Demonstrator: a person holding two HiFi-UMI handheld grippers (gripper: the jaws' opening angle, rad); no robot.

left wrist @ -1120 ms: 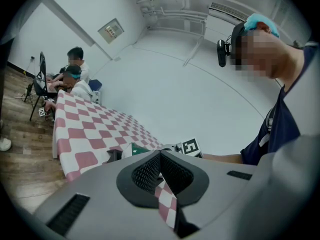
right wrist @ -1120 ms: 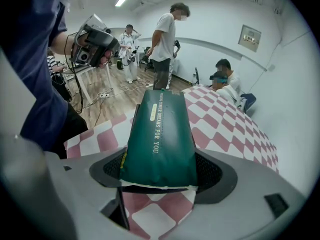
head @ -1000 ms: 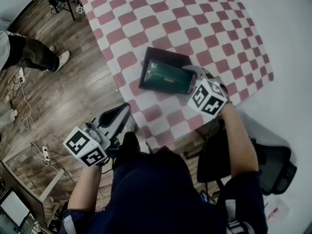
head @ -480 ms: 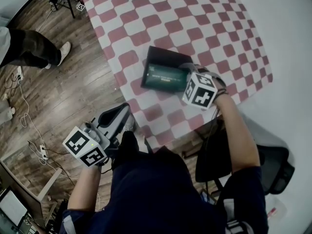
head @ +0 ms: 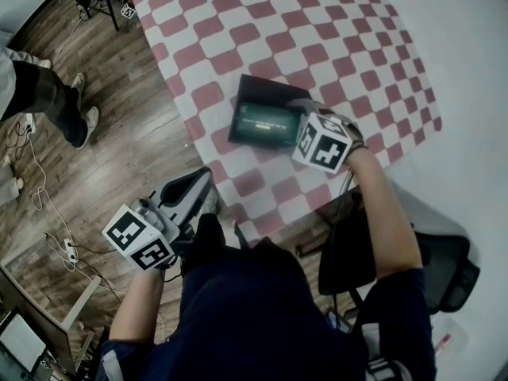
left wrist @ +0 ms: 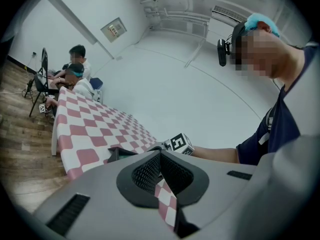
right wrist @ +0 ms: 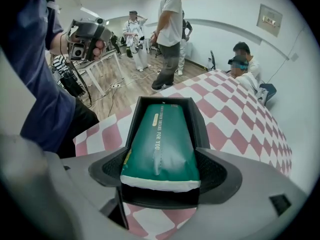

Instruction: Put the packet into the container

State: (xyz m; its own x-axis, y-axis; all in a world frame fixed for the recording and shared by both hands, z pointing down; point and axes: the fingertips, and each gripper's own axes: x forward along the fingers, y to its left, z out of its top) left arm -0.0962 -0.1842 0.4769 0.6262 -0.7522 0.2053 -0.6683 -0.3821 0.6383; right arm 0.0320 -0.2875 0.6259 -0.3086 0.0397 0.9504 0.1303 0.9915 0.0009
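The right tongs (head: pixel 300 122) are clamped on the near end of the green plastic packet (head: pixel 263 124), which lies in the black rectangular container (head: pixel 266 90) at mid-frame on the red-and-white chequered surface (head: pixel 317 38); the left tongs (head: pixel 197 185), lower left over the wooden floor (head: pixel 119 133), are closed on nothing.

The green packet (right wrist: pixel 159 144) is glossy, crinkled plastic film; the black container (right wrist: pixel 199 125) looks matt plastic. The checked tablecloth (head: pixel 317 38) is smooth cloth; the floor (head: pixel 119 149) is wood planks.
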